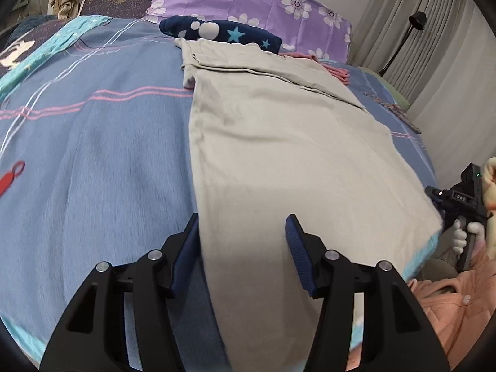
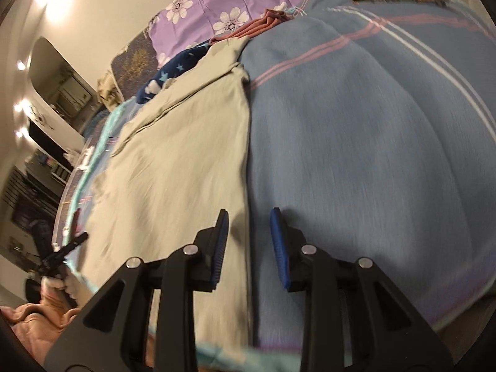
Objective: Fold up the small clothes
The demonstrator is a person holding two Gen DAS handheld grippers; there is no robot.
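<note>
My left gripper (image 1: 241, 232) hangs wide open and empty over the left edge of the pale grey cotton garment (image 1: 279, 142), which lies flat on the blue striped bedsheet (image 1: 93, 155). My right gripper (image 2: 248, 235), also open and empty, straddles its right edge. I judge the fold is about to begin; next, both must pinch the near hem.
</note>
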